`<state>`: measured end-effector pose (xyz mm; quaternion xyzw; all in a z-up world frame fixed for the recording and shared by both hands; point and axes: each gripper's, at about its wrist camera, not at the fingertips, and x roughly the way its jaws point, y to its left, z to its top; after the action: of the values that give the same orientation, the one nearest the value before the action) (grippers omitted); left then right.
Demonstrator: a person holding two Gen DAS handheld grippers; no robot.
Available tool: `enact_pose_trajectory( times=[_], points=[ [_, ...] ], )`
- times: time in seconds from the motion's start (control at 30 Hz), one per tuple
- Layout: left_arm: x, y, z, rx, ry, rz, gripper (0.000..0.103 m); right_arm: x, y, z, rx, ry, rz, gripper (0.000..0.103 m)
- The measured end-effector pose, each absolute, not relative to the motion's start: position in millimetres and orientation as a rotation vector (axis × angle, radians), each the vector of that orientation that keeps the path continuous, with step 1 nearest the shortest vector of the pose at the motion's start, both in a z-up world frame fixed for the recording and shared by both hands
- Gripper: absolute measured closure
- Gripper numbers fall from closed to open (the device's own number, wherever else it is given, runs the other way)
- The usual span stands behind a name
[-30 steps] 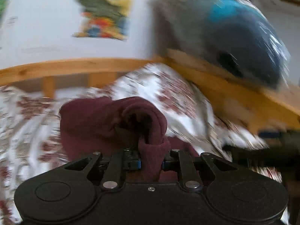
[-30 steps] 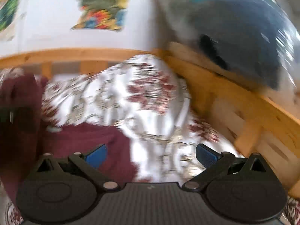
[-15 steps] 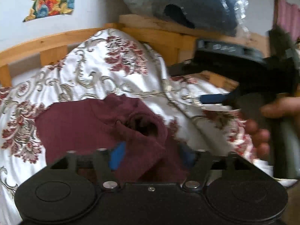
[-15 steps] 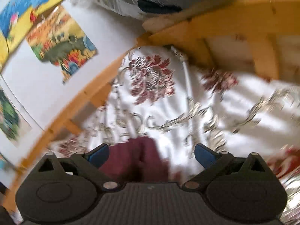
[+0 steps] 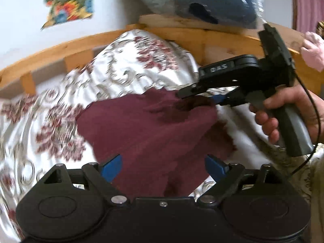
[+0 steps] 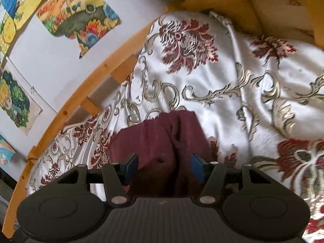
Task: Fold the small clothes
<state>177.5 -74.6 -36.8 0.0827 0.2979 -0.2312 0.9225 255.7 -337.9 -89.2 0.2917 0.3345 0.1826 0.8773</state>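
Lying spread across the flowered bedspread point(image 5: 125, 75), the maroon garment point(image 5: 145, 125) sits flat in the middle of the bed, with one bunched corner raised at its far right side. Down at the near edge, the left gripper point(image 5: 163, 165) stands wide: its jaws have just been opening, the blue pads point(image 5: 111, 167) well apart on either side of the cloth's near hem, pressing on nothing. Over to the right, a hand point(image 5: 283, 111) wraps the grey handle of the right gripper point(image 5: 199, 97), which reaches in from the side with its tips at that raised corner. From its own camera the right gripper point(image 6: 164, 167) shows a thick fold of the maroon garment point(image 6: 162, 141) sitting between its blue pads point(image 6: 130, 167); its jaws have just been closing, yet a sliver of gap shows on each side of the fold, so the pads are not clamped on it. Behind the bed runs a wooden frame point(image 5: 60, 48), a bright picture point(image 5: 66, 2) hangs on the white wall, and a blue plastic-wrapped bundle point(image 5: 202, 0) rests on the frame's top.
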Motion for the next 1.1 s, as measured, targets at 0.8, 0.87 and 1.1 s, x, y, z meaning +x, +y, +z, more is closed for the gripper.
enact_pose_trajectory(
  times=[0.8,0.87,1.1],
  points=[
    [210,-15,-52,-0.471,0.697,-0.492,0.005,227,-333,-73,0.339,0.645,0.245,0.067],
    [214,-9,-53,-0.516,0.691,-0.442,0.005,234,-327,-71,0.325,0.616,0.263,0.062],
    [234,1,-74,-0.557,0.796,-0.305,0.005,258,-295,-82,0.215,0.603,0.267,0.066]
  ],
)
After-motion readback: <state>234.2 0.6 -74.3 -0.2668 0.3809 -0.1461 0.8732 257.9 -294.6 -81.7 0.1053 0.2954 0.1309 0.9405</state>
